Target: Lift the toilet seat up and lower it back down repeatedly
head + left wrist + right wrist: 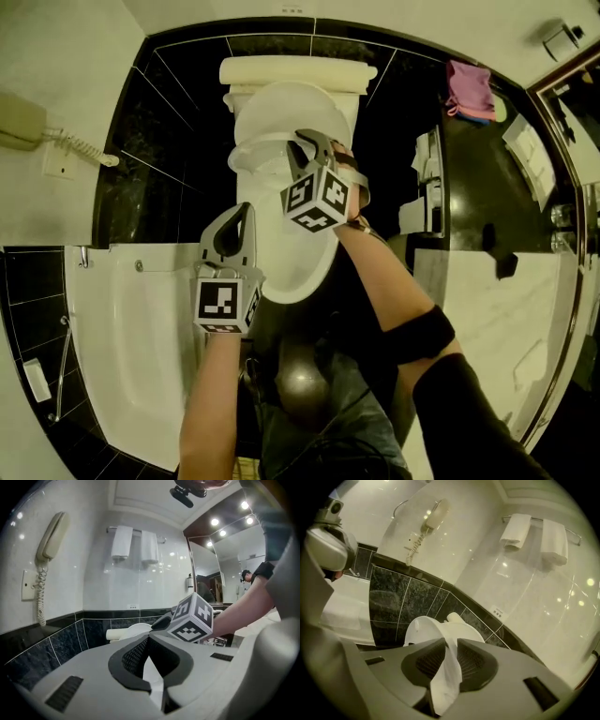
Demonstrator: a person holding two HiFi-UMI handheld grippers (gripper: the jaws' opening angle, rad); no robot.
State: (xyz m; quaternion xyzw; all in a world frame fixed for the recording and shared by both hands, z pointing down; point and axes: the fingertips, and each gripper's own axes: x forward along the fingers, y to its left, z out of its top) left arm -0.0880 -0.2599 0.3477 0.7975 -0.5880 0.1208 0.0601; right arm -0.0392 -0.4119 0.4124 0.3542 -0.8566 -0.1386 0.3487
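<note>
Your right tool (pixel 449 645) has its jaws narrow, clamped on the white front edge of the toilet seat (pixel 445 684), which runs between the ribbed pads. The seat is raised at a tilt above the bowl (pixel 302 267), nearer you than the lid (pixel 286 105) and the tank (pixel 298 72) at the far wall. Your left tool (pixel 246 210) hangs just left of the bowl, its tips together and nothing gripped. To the left lies the bathtub (pixel 131 328), with a wall phone (pixel 22 122) above it. Two folded towels (pixel 123 541) hang on a rail above the toilet. On the right stands the pale counter (pixel 511 314), and a pink cloth (pixel 469 89) lies at its far end.
</note>
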